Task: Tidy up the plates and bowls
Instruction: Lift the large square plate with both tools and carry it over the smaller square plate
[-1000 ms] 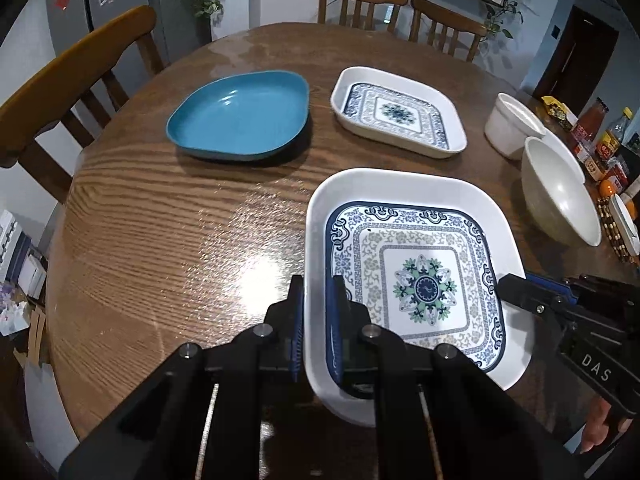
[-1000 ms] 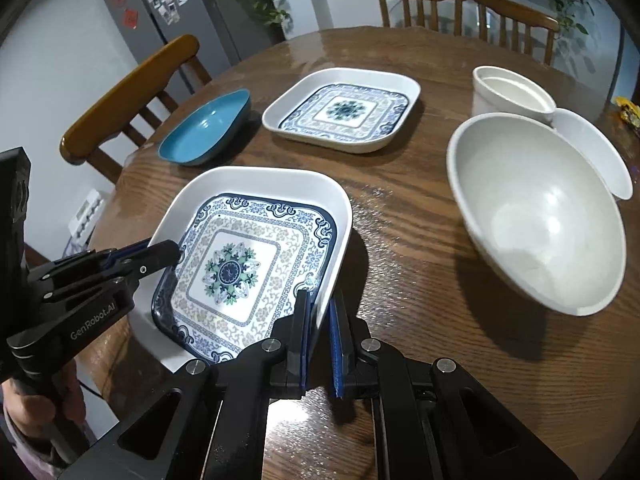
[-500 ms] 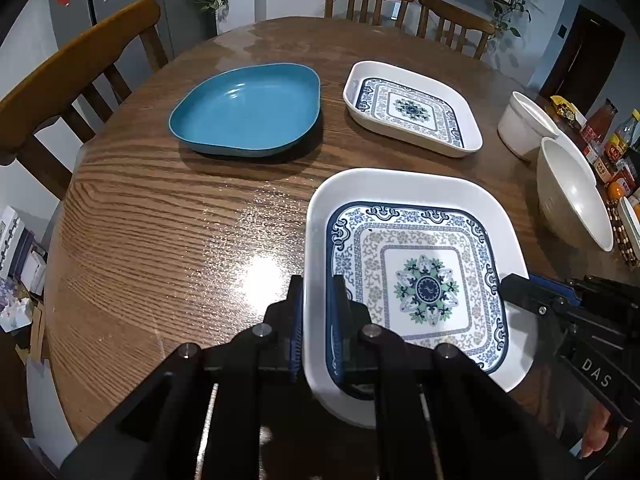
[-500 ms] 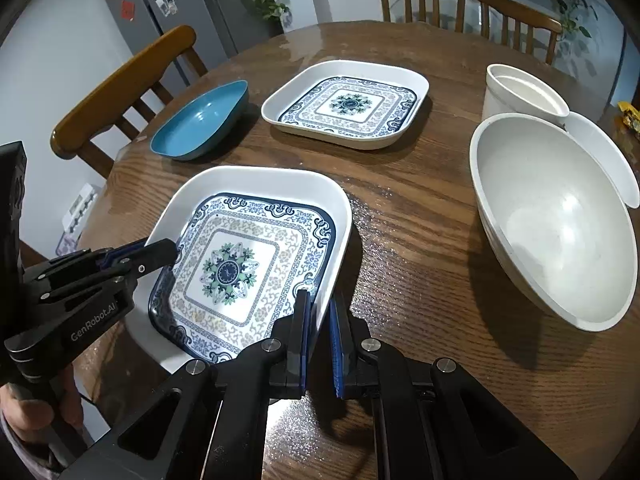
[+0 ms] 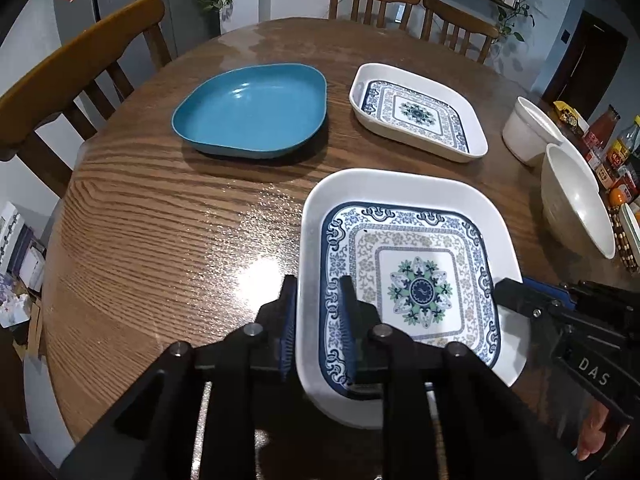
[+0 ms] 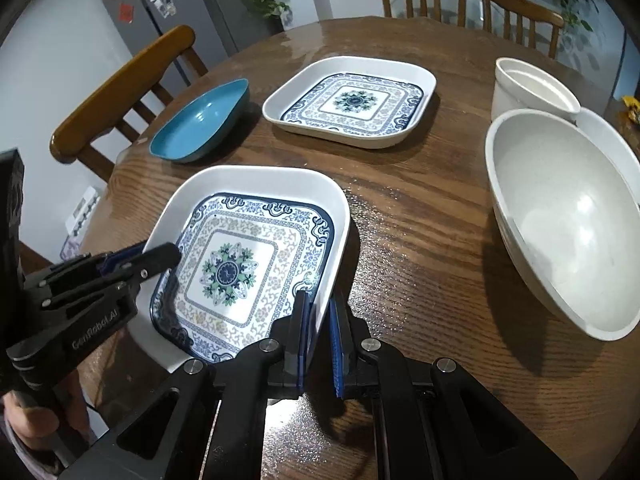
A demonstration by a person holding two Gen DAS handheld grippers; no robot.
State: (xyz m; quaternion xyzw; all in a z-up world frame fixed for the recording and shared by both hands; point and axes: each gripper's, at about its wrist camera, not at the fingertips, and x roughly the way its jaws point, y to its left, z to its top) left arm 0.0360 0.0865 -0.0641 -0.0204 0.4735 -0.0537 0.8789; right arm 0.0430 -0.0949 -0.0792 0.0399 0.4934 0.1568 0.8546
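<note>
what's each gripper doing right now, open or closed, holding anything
Left gripper: jaws have just been opening, now loose around the near patterned plate rim.
Right gripper: shut on that plate's right rim.

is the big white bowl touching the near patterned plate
Apart. The right wrist view shows a broad strip of bare wooden table between the big white bowl and the near patterned plate, with the bowl's shadow falling short of the plate's rim.

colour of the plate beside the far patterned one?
Solid teal-blue plate, unpatterned; clearest in the left wrist view.
</note>
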